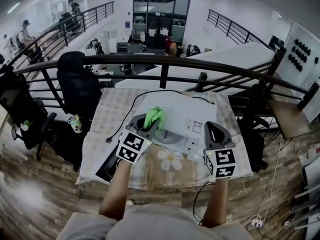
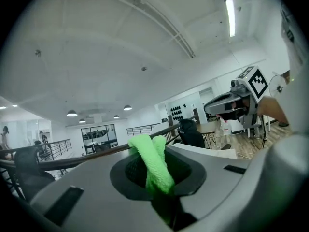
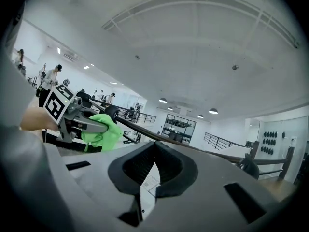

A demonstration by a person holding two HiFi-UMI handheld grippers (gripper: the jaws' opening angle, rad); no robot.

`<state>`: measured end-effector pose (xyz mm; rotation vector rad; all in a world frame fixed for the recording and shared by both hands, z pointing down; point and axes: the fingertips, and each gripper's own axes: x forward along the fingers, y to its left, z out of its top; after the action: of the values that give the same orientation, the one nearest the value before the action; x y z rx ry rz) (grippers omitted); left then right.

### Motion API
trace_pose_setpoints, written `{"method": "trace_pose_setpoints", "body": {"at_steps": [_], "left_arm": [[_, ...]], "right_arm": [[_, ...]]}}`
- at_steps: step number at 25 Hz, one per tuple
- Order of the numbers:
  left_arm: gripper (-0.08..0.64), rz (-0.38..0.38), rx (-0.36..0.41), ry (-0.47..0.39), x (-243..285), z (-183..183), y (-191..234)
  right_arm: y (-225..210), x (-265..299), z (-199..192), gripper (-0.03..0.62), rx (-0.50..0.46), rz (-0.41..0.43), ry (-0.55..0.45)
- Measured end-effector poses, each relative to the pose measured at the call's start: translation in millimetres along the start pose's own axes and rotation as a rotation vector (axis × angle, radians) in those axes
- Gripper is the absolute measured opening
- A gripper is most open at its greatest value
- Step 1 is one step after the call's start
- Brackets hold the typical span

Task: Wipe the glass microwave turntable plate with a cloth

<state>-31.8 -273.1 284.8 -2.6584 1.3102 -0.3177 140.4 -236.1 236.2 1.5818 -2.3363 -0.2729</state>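
Note:
My left gripper (image 1: 149, 120) is shut on a bright green cloth (image 1: 154, 116), bunched and held above the left part of a white microwave (image 1: 186, 115) on the table. In the left gripper view the cloth (image 2: 153, 166) stands folded between the jaws. My right gripper (image 1: 212, 129) hangs over the microwave's right front corner, its jaws met at the tips and nothing between them (image 3: 155, 146). The right gripper view shows the left gripper (image 3: 96, 124) with the cloth (image 3: 104, 132). I cannot clearly make out the glass turntable plate.
The table (image 1: 112, 114) has a pale patterned cover with a flower print (image 1: 171, 159). A black cable (image 1: 130, 101) runs across it. A dark flat item (image 1: 107, 168) hangs at the front left edge. A black railing (image 1: 165, 61) runs behind, and an office chair (image 1: 77, 86) stands left.

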Motion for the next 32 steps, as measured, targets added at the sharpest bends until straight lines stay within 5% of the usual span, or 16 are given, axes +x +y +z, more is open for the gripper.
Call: {"method": "trace_pose_setpoints", "body": {"at_steps": [9, 32], "left_arm": [[0.062, 0.021, 0.080, -0.065, -17.4, 40.3, -5.0], [0.063, 0.007, 0.075, -0.026, -27.0, 28.0, -14.6]], "right_arm": [[1.8, -3.7, 21.8, 0.012, -0.042, 0.008, -0.024], [15.7, -11.6, 14.6, 0.012, -0.061, 0.007, 0.016]]}}
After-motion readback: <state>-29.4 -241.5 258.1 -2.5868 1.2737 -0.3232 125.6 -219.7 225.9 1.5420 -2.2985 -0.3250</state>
